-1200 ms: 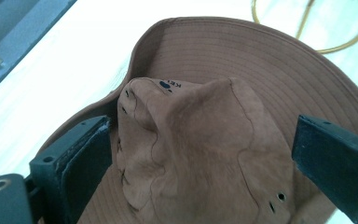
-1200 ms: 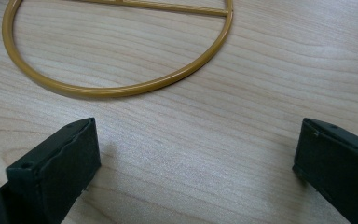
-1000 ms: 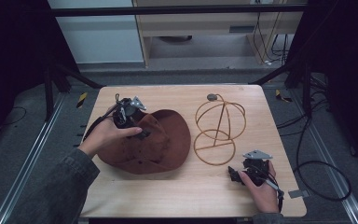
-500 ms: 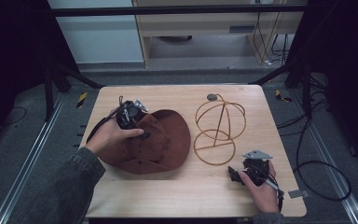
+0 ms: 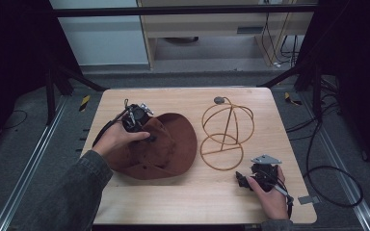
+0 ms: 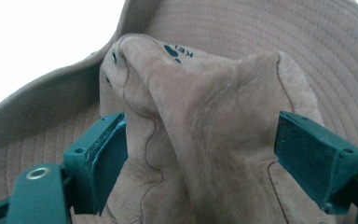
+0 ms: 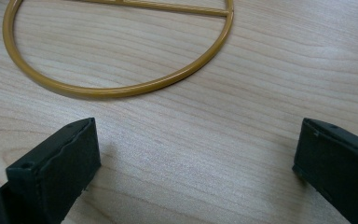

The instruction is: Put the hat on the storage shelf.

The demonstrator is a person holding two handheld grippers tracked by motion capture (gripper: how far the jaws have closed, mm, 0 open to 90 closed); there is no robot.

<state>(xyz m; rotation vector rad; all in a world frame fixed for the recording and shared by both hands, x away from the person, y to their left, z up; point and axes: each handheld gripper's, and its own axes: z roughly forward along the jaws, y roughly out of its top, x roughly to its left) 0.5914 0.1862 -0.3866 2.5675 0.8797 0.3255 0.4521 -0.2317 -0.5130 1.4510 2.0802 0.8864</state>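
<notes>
A brown suede hat [image 5: 173,147] lies on the left half of the wooden table [image 5: 183,202]. My left gripper [image 5: 149,138] reaches down over its crown from the back left. In the left gripper view the creased crown [image 6: 205,116] stands between the jaws of the left gripper [image 6: 200,140]. The jaws have just been closing around it, and the pads sit right at the fabric without clearly squeezing it. A gold wire hat stand [image 5: 226,130] stands to the right of the hat. My right gripper [image 5: 243,180] rests open on the table, just short of the stand's base ring [image 7: 121,88], with nothing between its jaws [image 7: 196,158].
The table's edges drop off to a dark floor with metal rails on both sides. Cables trail on the floor at the right. Bare wood lies along the front of the table, between the hat and the right hand.
My left gripper has sunk a little lower onto the hat's crown. The hat, the wire stand and the right gripper have stayed where they were.
</notes>
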